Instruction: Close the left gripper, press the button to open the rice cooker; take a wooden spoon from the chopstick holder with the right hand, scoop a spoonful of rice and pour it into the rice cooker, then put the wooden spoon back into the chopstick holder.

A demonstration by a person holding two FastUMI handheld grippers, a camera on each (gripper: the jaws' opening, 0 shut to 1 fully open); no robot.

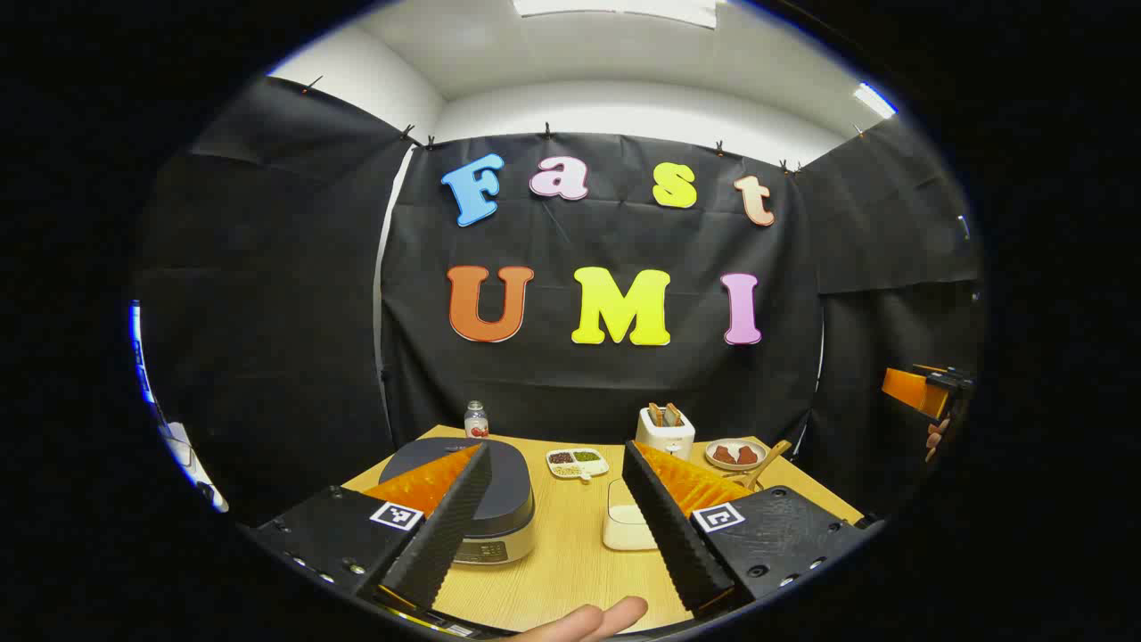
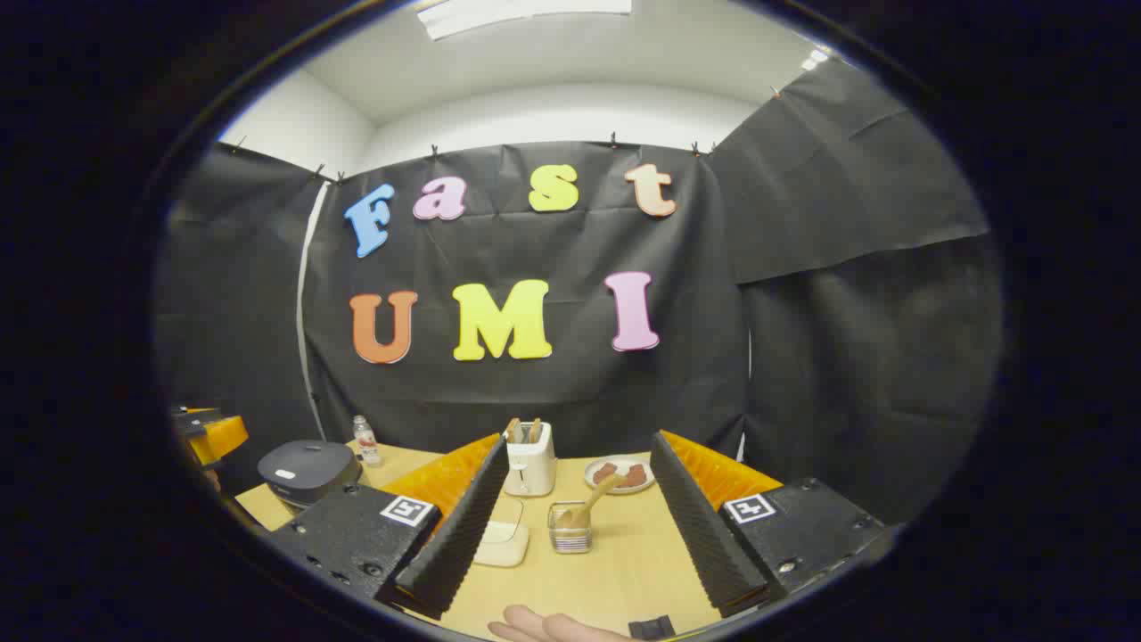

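Both grippers hang above the near edge of the wooden table (image 1: 570, 571), each with its fingers spread wide apart and nothing between them. In the left gripper view the left gripper (image 1: 557, 522) looks down on the rice cooker (image 1: 499, 499), lid shut, near the table's left edge, its front panel facing the near edge; beside it toward the middle sits a white container (image 1: 624, 526), and behind that a small divided dish of grains (image 1: 578, 462). A bottle (image 1: 476, 419) stands at the far left corner, a toaster (image 1: 665, 430) along the far edge, and a plate (image 1: 736, 455) with brown pieces toward the far right corner. The right gripper view gives what the first half hides: the right gripper (image 2: 575, 526) faces the chopstick holder (image 2: 570, 528), a clear cup in the middle of the table, with the wooden spoon (image 2: 595, 497) leaning out of it toward the plate. From there the cooker sits well off by the left edge, next to the other gripper. Bare tabletop lies between holder and near edge, and a fingertip (image 2: 544, 624) shows at the bottom.
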